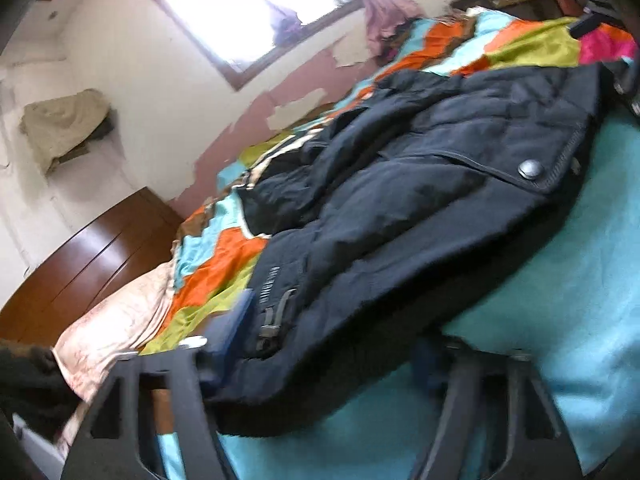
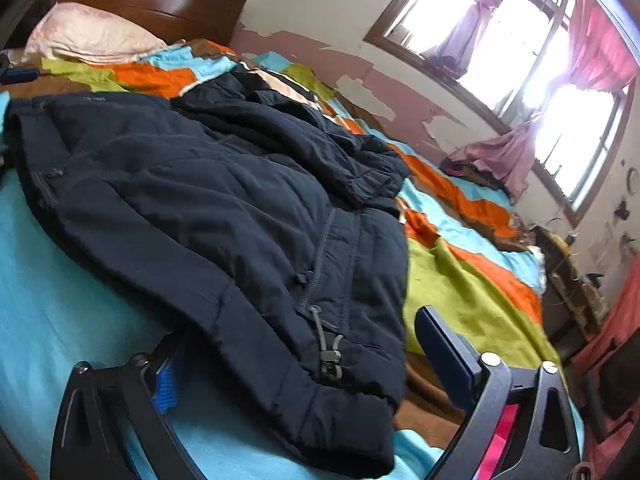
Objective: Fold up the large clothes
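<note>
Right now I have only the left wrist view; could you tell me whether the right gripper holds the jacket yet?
Observer: Not yet; the right gripper stands wide open, the navy jacket with its hem corner between the fingers, unpinched.
Operator: Anything near that corner to snag?
Observer: A grey drawstring toggle lies on the hem there, clear of both pads.
Operator: What lies under the corner?
Observer: The teal sheet on one side, a brown blanket on the other.

Left gripper: 2 black slotted finger arms, blue pads, silver screw heads at arm tips. Right gripper: same black arms with elongated cut-outs, dark-blue flat pads, 1 bright-blue textured face, silver screws.
</note>
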`<state>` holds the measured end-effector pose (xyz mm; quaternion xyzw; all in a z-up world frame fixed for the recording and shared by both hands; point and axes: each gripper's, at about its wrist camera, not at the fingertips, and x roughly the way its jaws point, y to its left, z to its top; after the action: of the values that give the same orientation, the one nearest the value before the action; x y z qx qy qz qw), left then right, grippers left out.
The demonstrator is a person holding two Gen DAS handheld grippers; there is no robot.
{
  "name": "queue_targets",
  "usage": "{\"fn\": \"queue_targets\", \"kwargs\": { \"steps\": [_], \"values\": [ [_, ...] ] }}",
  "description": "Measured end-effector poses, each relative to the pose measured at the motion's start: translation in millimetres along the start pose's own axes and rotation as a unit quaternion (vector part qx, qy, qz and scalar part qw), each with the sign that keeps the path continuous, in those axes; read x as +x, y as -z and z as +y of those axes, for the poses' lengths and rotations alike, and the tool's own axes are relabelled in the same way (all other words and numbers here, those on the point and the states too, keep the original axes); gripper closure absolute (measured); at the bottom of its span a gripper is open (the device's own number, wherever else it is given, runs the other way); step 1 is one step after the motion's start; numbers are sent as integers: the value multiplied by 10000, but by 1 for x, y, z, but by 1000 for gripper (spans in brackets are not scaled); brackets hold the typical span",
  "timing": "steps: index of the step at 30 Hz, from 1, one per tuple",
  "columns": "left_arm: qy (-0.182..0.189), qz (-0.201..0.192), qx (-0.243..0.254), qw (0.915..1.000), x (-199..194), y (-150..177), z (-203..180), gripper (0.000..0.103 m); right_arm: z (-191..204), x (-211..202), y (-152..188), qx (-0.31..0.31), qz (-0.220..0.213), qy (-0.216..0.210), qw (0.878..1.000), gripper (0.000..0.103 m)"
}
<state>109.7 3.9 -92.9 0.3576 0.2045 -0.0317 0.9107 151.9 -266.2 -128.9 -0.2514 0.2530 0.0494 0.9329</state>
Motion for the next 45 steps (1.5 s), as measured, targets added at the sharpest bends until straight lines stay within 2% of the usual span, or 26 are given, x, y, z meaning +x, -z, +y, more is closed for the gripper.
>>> {"fn": "queue_targets", "kwargs": {
  "steps": [1, 2, 3, 5, 6, 9, 11, 14, 18, 21, 24, 27, 36, 40, 45],
  "values": [
    [26, -6, 60, 10000, 0, -1, -4, 61, -1, 0, 0, 28, -5, -32, 10000, 19],
    [25, -4, 99, 9999, 2, -1, -6, 64, -1, 0, 0, 19, -5, -56, 10000, 27],
    [-39, 4, 133, 9999, 3, -3, -7, 64, 0, 0, 1, -28, -6, -71, 10000, 31],
    [-96, 53, 72, 9999, 5, -5, -7, 64, 6, -1, 2, -189, -39, -119, 9997, 46],
    [-125, 134, -47, 9998, 7, -6, -4, 65, 8, -1, 2, -250, -28, -127, 9996, 48],
    [-77, 372, -391, 9985, 12, -6, -2, 79, 7, 2, 3, -124, 147, -331, 9993, 56],
    [-166, 389, -409, 9983, 12, -8, -2, 85, 3, 3, 4, 152, 205, -573, 9980, 75],
    [-129, 302, -685, 9971, 6, -11, 5, 89, 7, -2, 1, 229, 102, -648, 9976, 89],
    [-146, 115, -1020, 9946, -11, -17, 17, 95, 6, -19, -3, 434, -174, -656, 9968, 92],
    [-130, 44, -1018, 9947, -29, -24, 20, 95, 2, -34, -4, 598, -284, -569, 9962, 93],
    [57, 56, -1130, 9936, -45, -27, 24, 96, 1, -52, -2, 629, -250, -476, 9966, 95],
    [403, 203, -1415, 9889, -62, -25, 30, 96, -4, -71, 1, 775, -218, -516, 9954, 95],
    [957, 435, -1849, 9771, -136, -29, 55, 98, -9, -150, 2, 1102, -520, -622, 9906, 97],
    [1006, 463, -1777, 9778, -162, -32, 58, 98, -9, -182, 7, 1259, -512, -744, 9879, 97],
    [1108, 379, -1928, 9742, -160, -44, 63, 98, -13, -180, 4, 1292, -519, -745, 9875, 97]
  ]
}}
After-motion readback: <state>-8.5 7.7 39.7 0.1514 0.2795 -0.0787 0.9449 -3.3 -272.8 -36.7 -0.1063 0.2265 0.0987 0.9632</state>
